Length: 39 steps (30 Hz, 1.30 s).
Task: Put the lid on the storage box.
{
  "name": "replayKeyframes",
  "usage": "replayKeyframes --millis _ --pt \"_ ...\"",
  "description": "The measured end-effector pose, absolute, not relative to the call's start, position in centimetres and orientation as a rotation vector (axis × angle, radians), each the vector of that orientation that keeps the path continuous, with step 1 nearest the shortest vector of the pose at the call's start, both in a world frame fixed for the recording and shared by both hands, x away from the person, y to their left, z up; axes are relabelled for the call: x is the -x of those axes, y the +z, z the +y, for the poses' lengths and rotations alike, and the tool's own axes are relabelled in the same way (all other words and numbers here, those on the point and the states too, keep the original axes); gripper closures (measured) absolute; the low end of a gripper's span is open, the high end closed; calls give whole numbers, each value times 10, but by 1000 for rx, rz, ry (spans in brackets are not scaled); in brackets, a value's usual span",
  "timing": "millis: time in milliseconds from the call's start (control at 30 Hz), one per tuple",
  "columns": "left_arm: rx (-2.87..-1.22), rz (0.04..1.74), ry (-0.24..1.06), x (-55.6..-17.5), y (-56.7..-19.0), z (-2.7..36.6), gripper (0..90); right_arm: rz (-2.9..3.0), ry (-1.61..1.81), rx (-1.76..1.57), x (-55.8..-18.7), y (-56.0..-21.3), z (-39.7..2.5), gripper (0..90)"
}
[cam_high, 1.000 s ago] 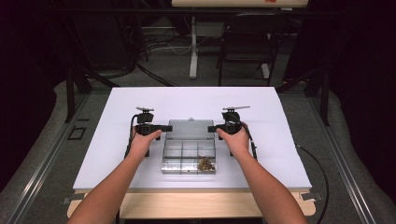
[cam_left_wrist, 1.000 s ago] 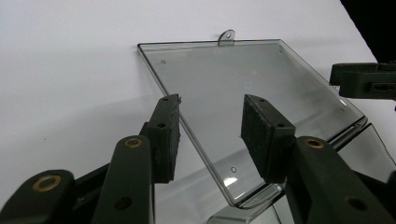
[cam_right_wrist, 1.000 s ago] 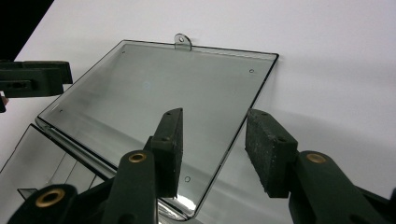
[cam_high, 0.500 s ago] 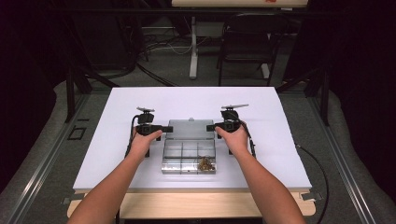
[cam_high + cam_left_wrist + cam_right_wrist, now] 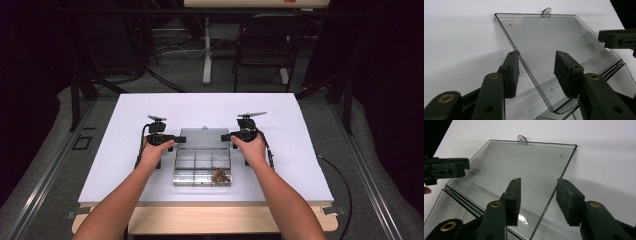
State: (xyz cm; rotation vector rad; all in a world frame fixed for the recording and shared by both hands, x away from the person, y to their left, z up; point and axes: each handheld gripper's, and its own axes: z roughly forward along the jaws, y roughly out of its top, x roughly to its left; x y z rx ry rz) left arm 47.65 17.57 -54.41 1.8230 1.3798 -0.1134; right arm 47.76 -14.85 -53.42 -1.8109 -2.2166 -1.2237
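On the white bench, the clear plastic compartment box holds small brownish pieces in its near right compartment, while beyond it the left claw and right claw, jaws apart, straddle opposite side edges of its flat-lying transparent lid.

In the high view the brown bits in the near right compartment of the clear box are too small to name. The left gripper view cuts off the box's base at the bottom edge, near the hinge, and the right gripper view does likewise. Whether the left tongs touch the open lid cannot be told; the same holds for the right tongs.
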Motion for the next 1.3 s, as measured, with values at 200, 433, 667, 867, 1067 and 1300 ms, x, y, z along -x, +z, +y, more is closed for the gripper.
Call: replayKeyframes --millis 200,433,667,867,1067,1300 --pt "-1826 1384 -122 -477 -545 176 534 -2193 -1210 1819 -478 -536 -149 529" --pt "-1828 1387 -127 -477 -547 176 509 -2169 -1175 1823 -478 -538 -149 516" --pt "-1814 1399 -144 -478 -549 174 497 -2114 -1174 1830 -479 -543 -148 500" --pt "-1805 1412 -159 -478 -549 174 494 -2062 -1178 1846 -479 -545 -147 498" --pt "-1802 1411 -159 -478 -549 174 495 -2074 -1181 1835 -479 -544 -147 500" --pt "-1788 1407 -173 -478 -548 175 505 -2075 -1196 1825 -479 -541 -149 502"
